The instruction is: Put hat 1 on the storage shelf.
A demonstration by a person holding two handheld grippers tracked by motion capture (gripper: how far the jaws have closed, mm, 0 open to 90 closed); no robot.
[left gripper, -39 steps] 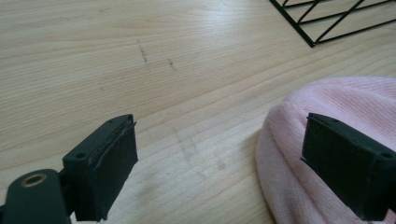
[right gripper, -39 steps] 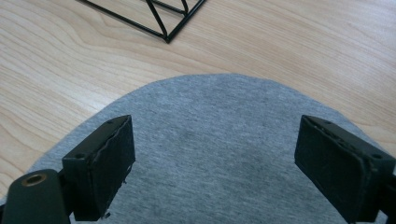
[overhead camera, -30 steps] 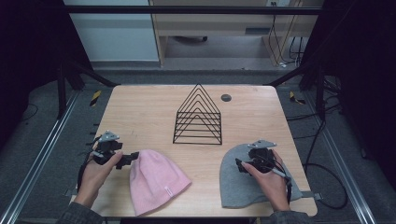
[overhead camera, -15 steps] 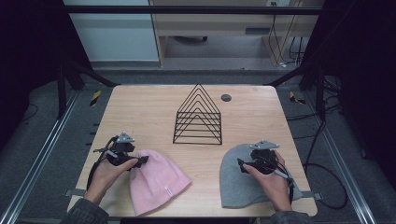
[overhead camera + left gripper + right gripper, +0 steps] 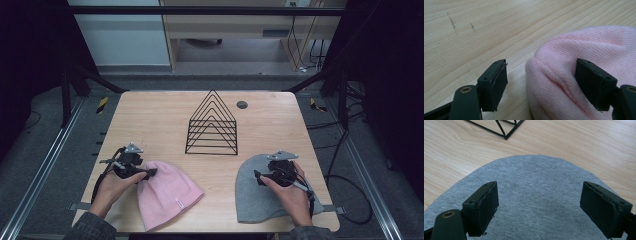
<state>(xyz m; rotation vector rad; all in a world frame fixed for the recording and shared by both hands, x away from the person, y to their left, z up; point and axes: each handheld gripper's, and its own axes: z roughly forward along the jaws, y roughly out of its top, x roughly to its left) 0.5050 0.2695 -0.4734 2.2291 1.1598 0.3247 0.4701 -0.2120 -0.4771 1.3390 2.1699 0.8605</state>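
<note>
A pink ribbed knit beanie (image 5: 167, 192) lies flat at about seven o'clock on the light wooden table (image 5: 150, 120). The left gripper (image 5: 150, 173) sits at the beanie's crown edge, jaws spread wide, the rounded knit rim (image 5: 554, 75) between them and one pad pressing the fabric. At five o'clock lies a grey jersey beanie (image 5: 260, 192); the right gripper (image 5: 257, 177) hangs over it, jaws wide apart, holding nothing. A black wire triangular rack (image 5: 212, 125) stands at the centre, with a small dark round disc (image 5: 242, 104) at one o'clock.
</note>
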